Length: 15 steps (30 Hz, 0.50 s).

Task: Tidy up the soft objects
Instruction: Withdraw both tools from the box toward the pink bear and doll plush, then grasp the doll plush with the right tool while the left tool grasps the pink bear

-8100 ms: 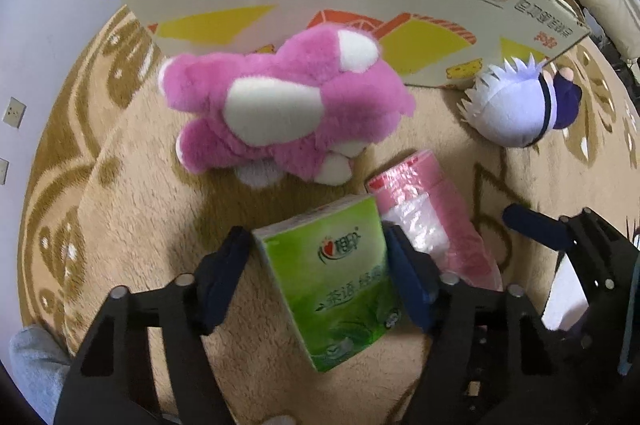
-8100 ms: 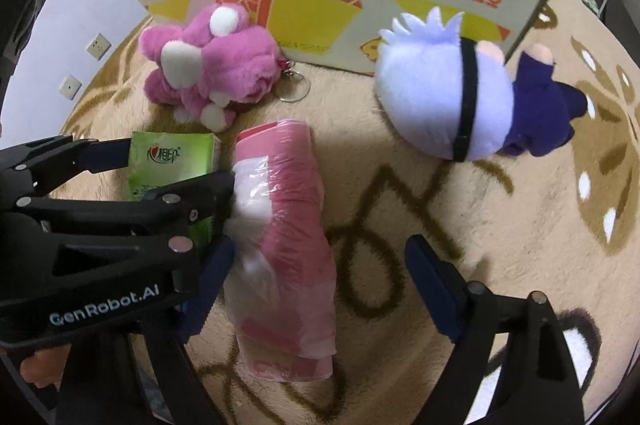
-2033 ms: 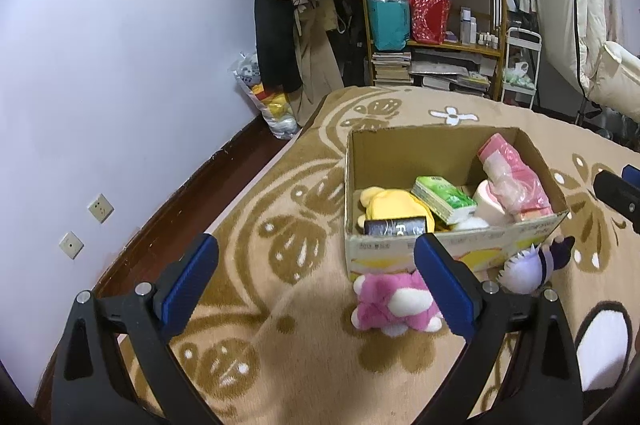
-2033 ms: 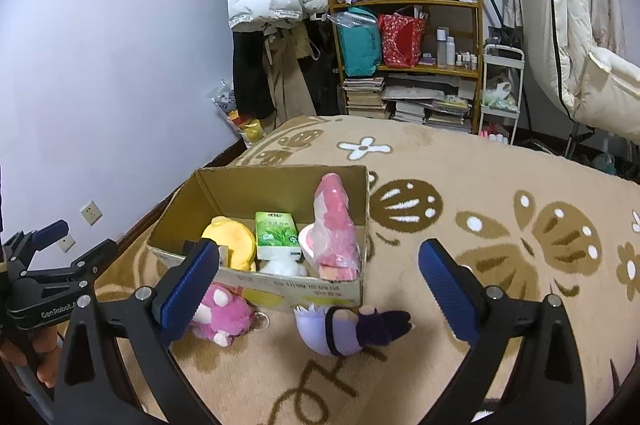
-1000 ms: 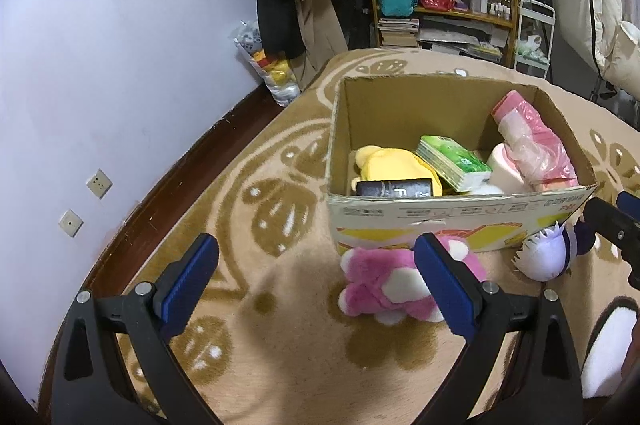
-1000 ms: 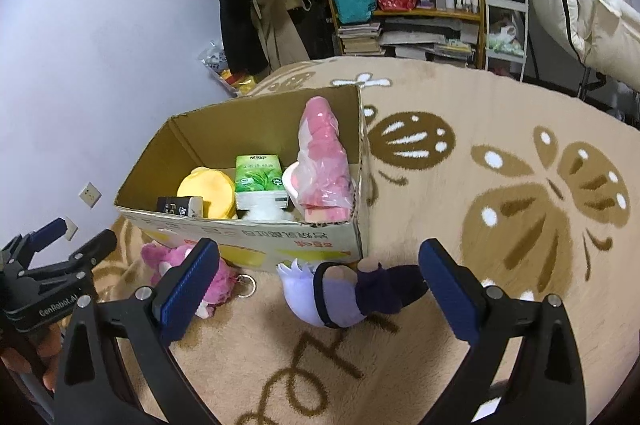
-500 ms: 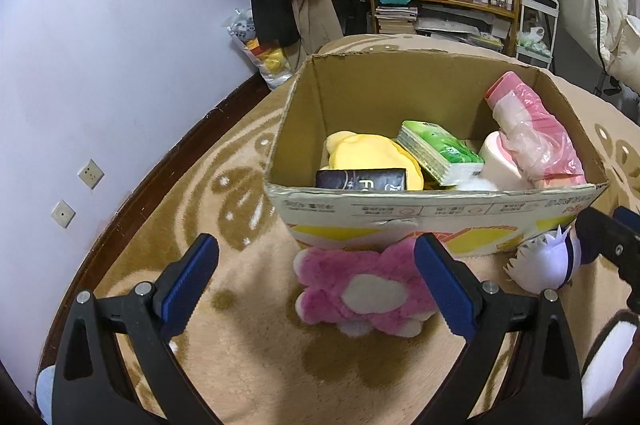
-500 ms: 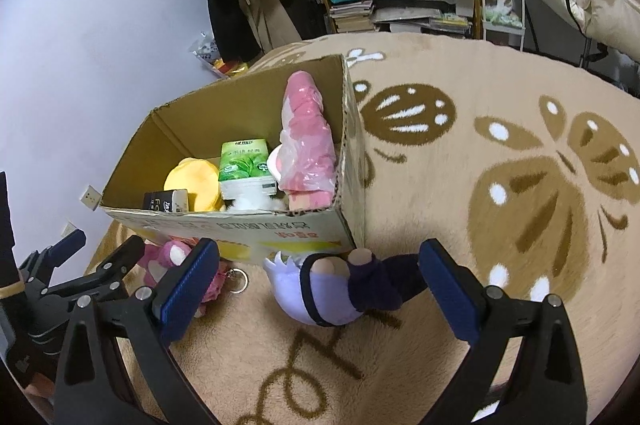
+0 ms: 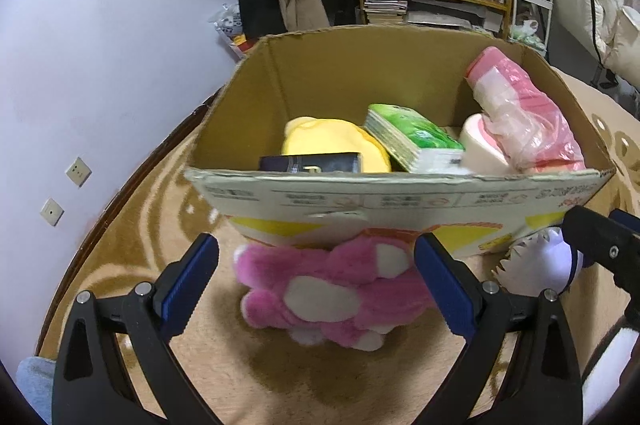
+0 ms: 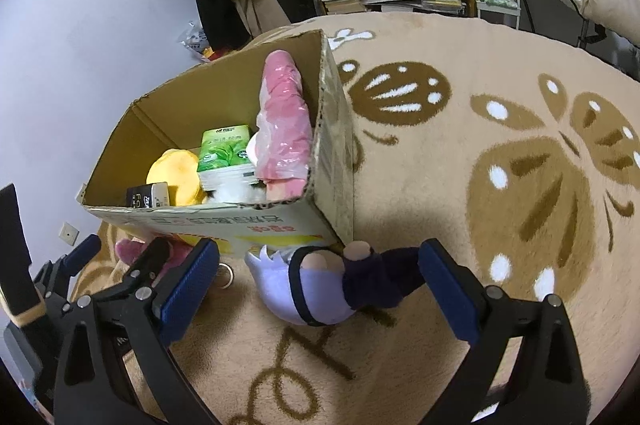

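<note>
Pink plush (image 9: pixel 332 289) sits btwn spread, empty left gripper (image 9: pixel 316 289) fingers; box (image 9: pixel 400 201) wall just beyond may snag tips. Right gripper (image 10: pixel 320 289) also wide, nothing held.

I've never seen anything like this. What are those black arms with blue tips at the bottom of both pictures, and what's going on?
Those are hand-held grabbers, one in each of a person's hands, each carrying a camera that looks along its jaws. One picture comes from the left gripper, the other from the right gripper. Both stand open and hold nothing. On the rug sits a cardboard box already filled with soft goods. In front of it lie a pink plush toy and a purple plush doll, each lying in line with one grabber.
</note>
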Tool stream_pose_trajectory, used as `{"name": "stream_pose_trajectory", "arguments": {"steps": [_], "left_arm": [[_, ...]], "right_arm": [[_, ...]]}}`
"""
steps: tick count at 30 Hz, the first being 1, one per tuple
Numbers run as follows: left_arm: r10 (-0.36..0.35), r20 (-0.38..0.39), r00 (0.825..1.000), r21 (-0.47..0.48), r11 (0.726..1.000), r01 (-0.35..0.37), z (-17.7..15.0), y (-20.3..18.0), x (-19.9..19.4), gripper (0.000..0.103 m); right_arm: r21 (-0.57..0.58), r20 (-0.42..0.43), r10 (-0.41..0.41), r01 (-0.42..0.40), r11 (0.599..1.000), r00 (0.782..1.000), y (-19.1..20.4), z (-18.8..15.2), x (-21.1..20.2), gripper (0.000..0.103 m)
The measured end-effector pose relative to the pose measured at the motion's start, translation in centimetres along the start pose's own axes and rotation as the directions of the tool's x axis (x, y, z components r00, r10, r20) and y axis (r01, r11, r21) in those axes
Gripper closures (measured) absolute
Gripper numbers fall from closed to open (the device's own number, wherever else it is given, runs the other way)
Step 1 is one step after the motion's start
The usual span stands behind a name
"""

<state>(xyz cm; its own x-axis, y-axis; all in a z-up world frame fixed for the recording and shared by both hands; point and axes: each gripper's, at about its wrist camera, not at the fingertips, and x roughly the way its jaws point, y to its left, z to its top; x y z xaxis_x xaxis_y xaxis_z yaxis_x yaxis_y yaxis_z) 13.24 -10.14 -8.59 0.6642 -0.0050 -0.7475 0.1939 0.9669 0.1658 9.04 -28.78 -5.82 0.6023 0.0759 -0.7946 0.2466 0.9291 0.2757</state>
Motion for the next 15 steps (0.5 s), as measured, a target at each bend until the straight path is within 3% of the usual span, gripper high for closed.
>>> {"name": "stream_pose_trajectory", "arguments": {"steps": [15], "left_arm": [[0.042,-0.008,0.999,0.073,0.996,-0.042,-0.7,-1.7,1.8,0.005]], "right_arm": [[-0.018,-0.045,-0.048,0.047,0.999,0.998,0.0,0.0,1.0,0.000]]}}
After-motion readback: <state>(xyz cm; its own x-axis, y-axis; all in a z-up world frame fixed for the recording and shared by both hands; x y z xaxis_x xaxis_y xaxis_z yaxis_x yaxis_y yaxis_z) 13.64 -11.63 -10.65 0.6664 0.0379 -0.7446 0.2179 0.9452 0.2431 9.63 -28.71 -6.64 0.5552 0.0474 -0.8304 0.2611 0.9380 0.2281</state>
